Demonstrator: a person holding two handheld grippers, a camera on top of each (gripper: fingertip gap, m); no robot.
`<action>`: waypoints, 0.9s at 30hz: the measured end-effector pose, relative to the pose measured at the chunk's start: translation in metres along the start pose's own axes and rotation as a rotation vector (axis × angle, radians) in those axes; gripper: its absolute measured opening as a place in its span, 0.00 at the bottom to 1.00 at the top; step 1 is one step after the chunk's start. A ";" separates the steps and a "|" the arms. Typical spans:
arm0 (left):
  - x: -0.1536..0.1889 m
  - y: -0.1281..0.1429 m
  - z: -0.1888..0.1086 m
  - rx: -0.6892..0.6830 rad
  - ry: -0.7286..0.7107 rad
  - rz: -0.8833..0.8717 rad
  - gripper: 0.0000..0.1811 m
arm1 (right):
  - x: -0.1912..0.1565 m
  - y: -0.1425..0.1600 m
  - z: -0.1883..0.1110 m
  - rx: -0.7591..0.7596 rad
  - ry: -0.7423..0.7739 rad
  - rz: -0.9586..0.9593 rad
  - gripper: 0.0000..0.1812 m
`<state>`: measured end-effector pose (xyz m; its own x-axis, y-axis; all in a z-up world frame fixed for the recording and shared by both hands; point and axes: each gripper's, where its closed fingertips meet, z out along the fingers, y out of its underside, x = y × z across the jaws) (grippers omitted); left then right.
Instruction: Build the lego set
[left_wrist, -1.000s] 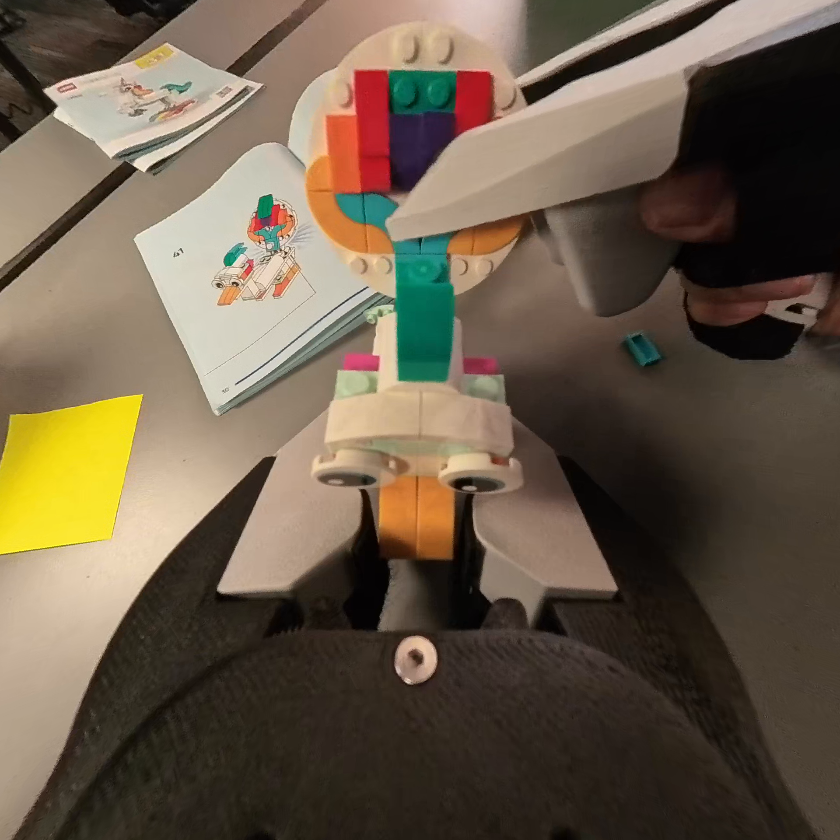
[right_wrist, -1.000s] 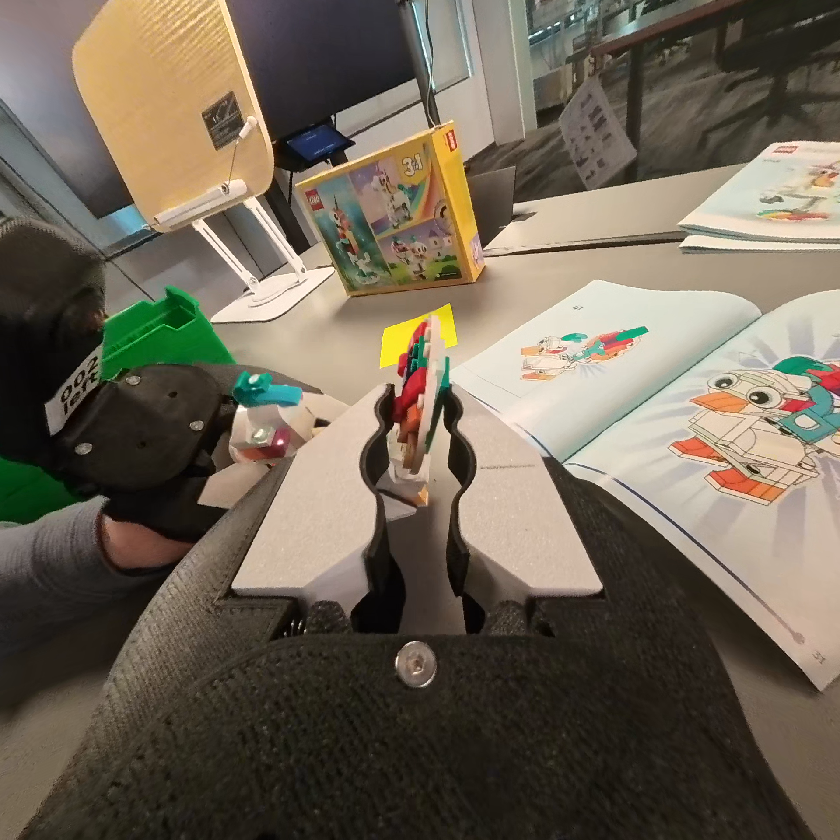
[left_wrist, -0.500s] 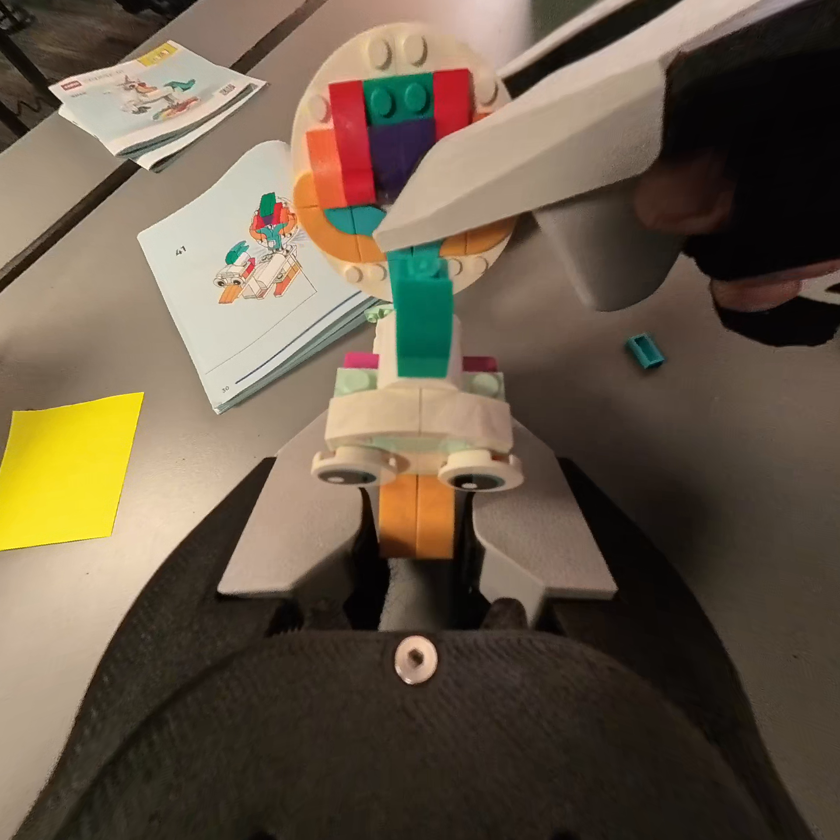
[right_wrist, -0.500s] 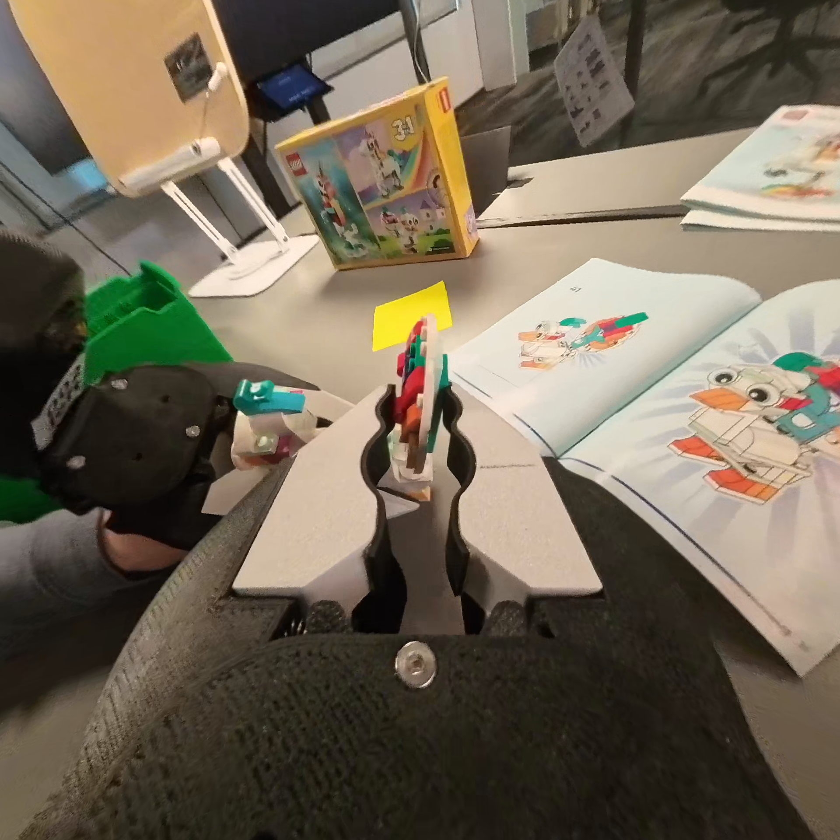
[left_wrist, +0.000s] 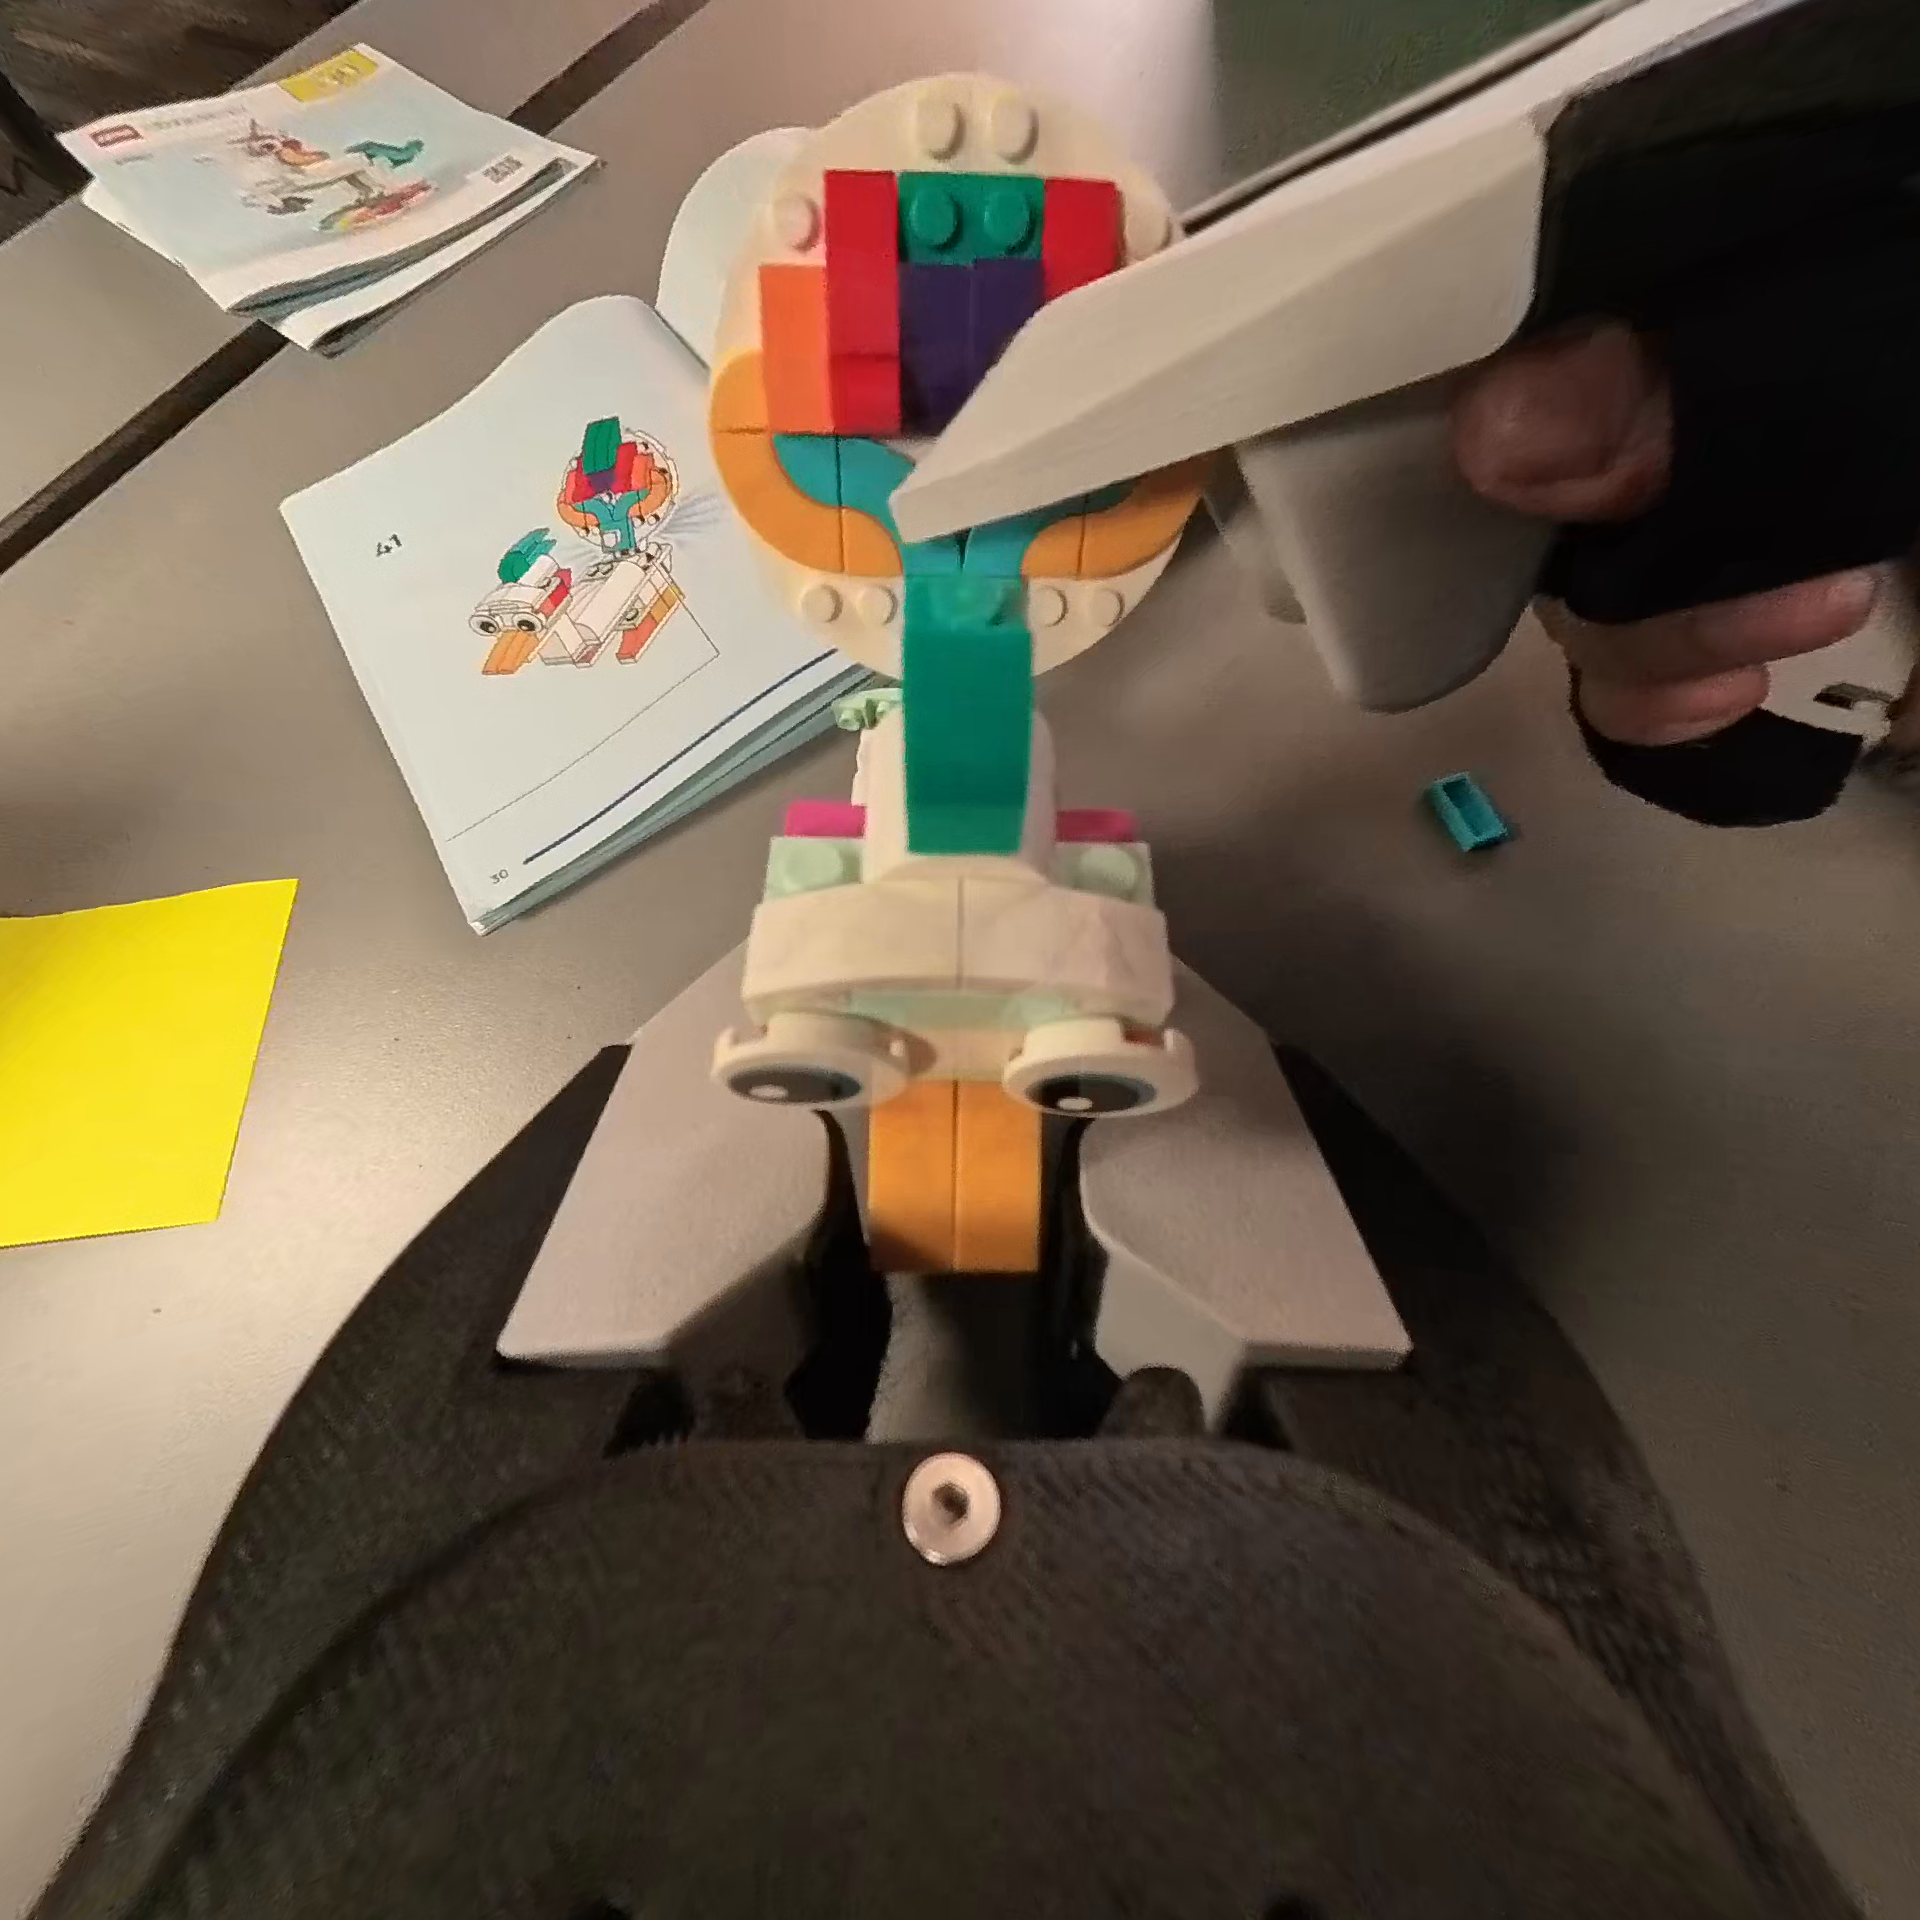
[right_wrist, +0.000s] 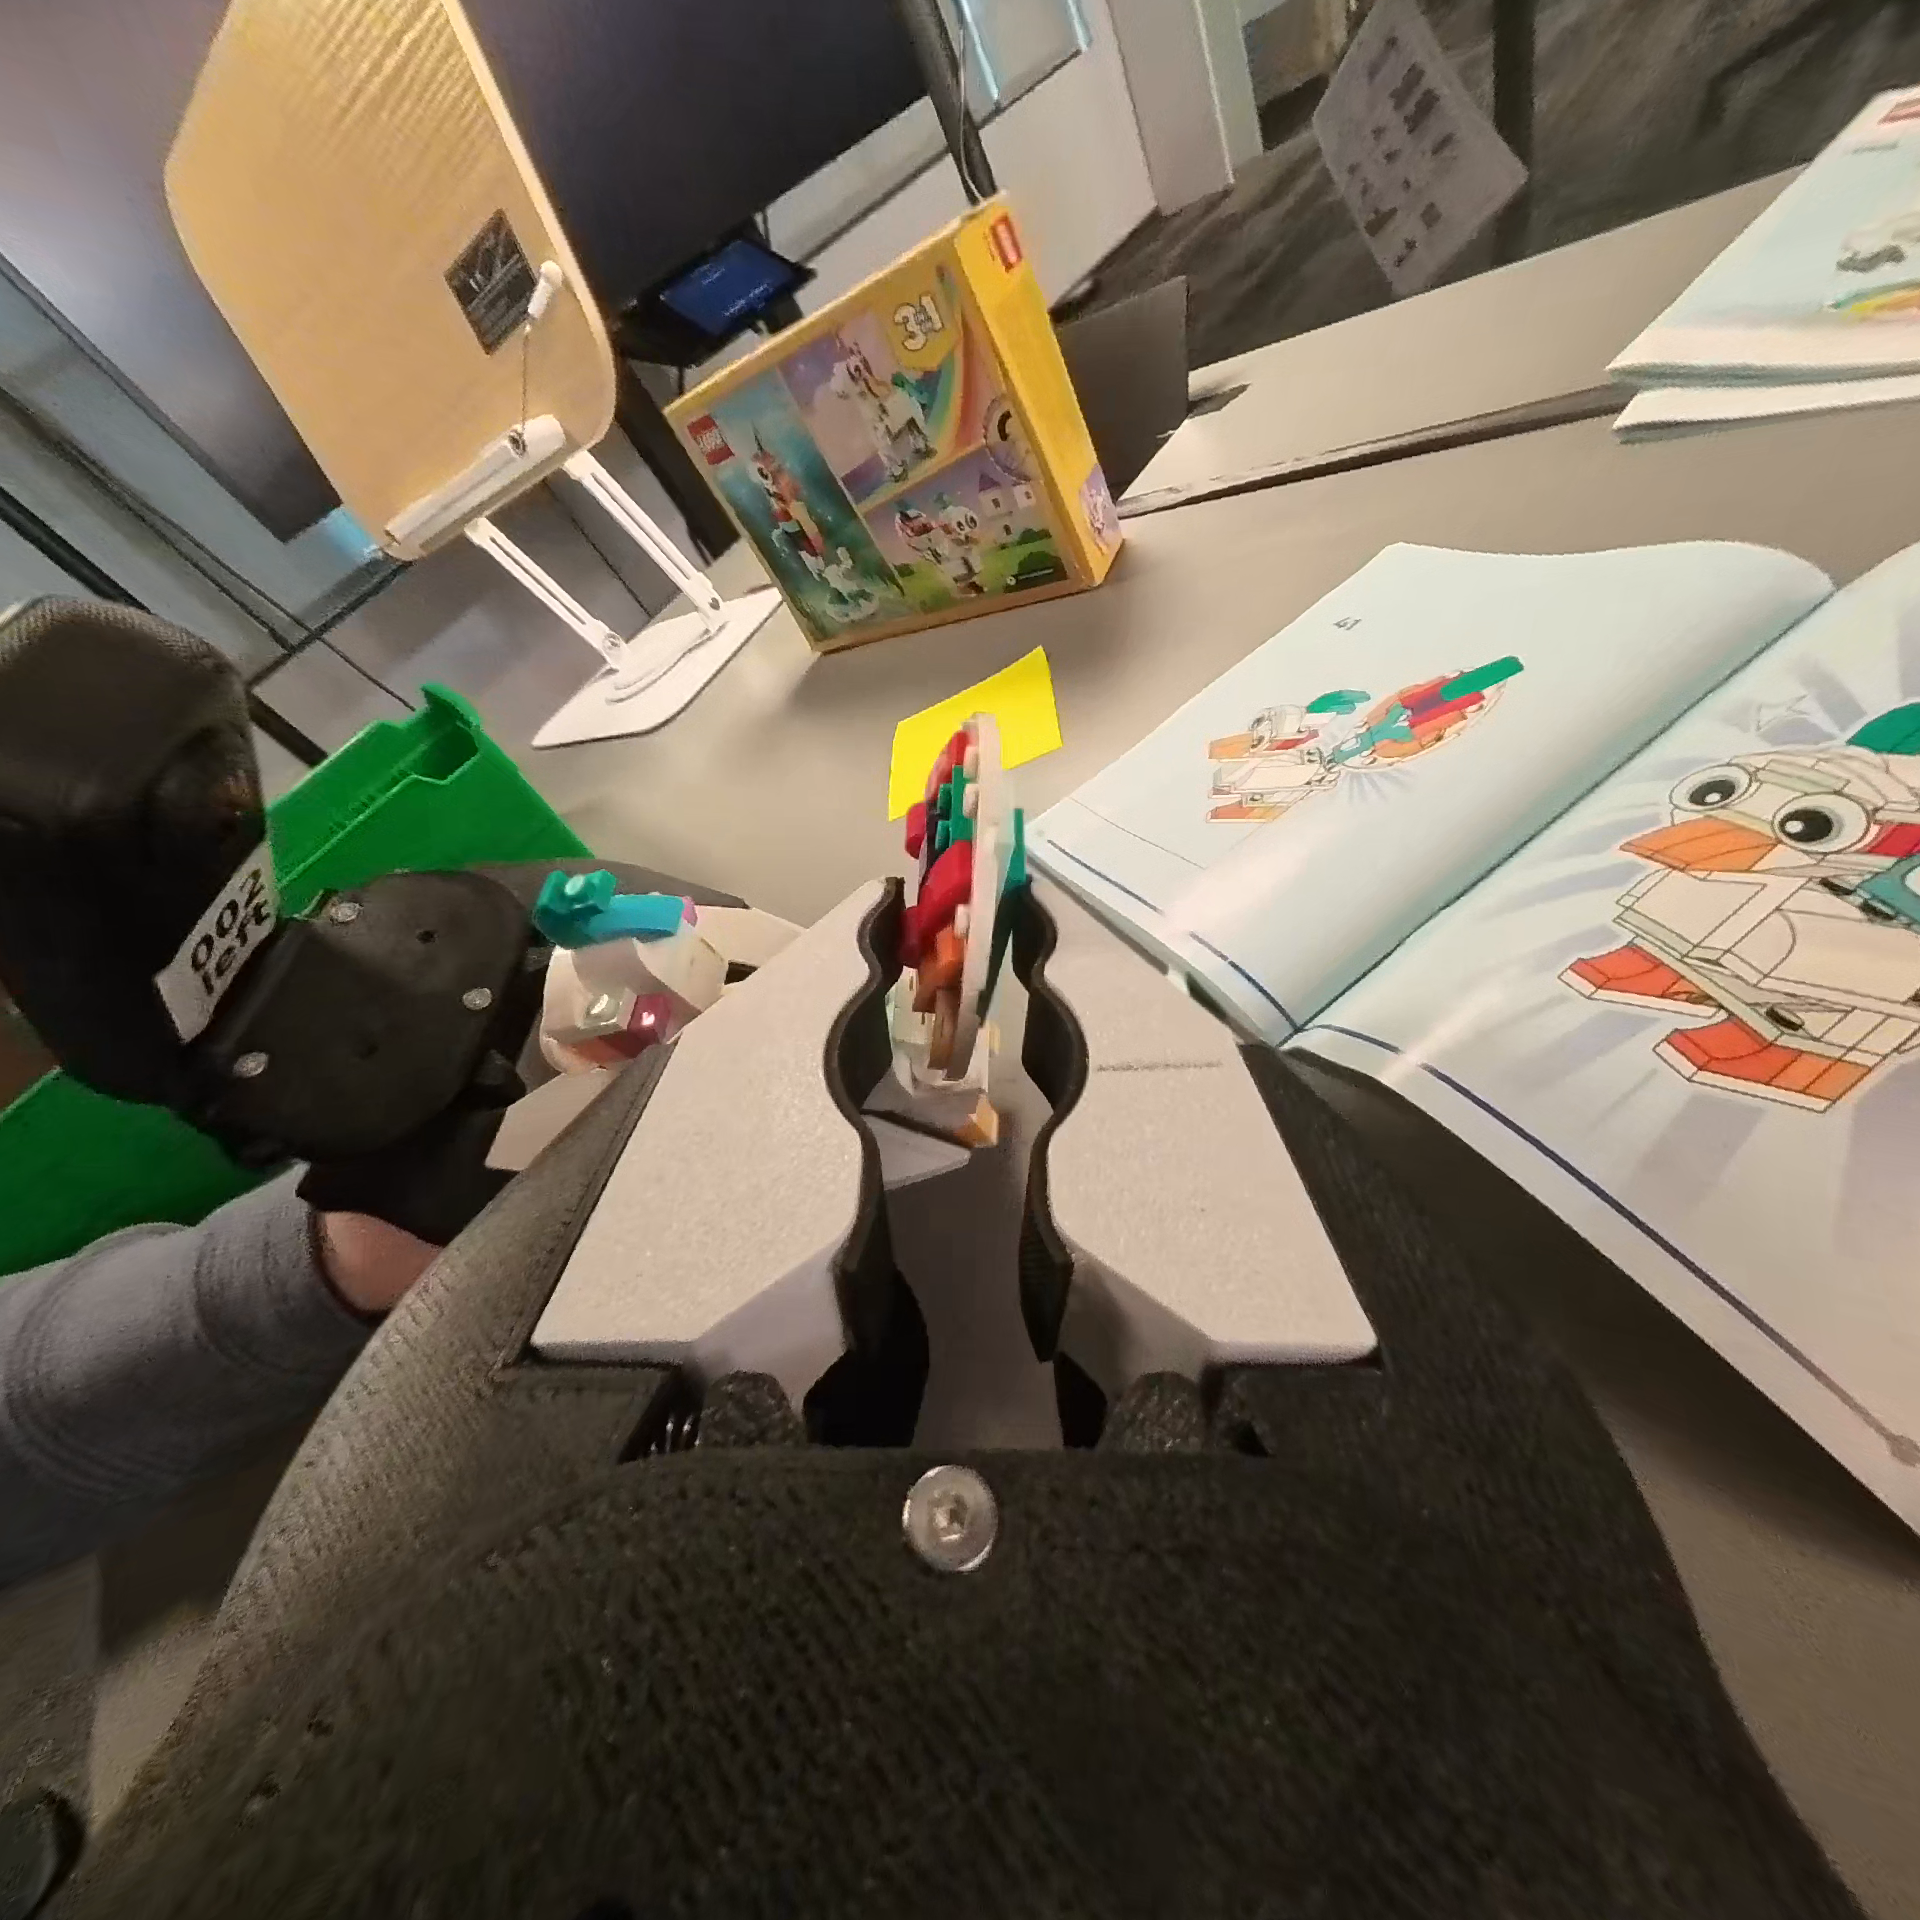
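Observation:
My left gripper is shut on the orange beak of the white lego bird, which has two round eyes and a teal crest. Right behind the bird stands the round white disc covered in red, orange, purple and teal bricks. My right gripper is shut on this disc edge-on, and its pale fingers cross the disc from the right. In the right wrist view the left gripper holds the bird at the left. The place where disc and bird meet is hidden.
An open instruction booklet lies on the grey table, with a closed booklet beyond it. There is a yellow note, a loose teal brick, the lego box, a green bin and a wooden panel on a stand. The tips of one gripper are about 6 centimetres away from the tips of the other.
The disc and the right gripper wobbled slightly left and back. Both grippers keep the same hold.

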<state>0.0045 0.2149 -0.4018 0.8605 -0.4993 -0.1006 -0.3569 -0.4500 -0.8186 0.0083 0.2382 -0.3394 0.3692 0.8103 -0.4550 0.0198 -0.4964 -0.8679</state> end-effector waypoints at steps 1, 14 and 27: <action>0.000 0.001 0.000 -0.005 -0.002 0.000 0.18 | 0.001 0.001 0.000 -0.002 -0.002 0.008 0.10; -0.002 0.003 0.002 -0.024 -0.017 0.005 0.18 | -0.001 0.004 0.002 -0.046 0.043 -0.105 0.10; -0.004 0.001 0.000 -0.006 -0.033 -0.004 0.18 | -0.011 0.004 0.005 -0.066 0.133 -0.328 0.10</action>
<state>0.0002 0.2166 -0.4023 0.8735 -0.4729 -0.1157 -0.3554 -0.4570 -0.8154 -0.0006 0.2286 -0.3387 0.4511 0.8844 -0.1202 0.2161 -0.2388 -0.9467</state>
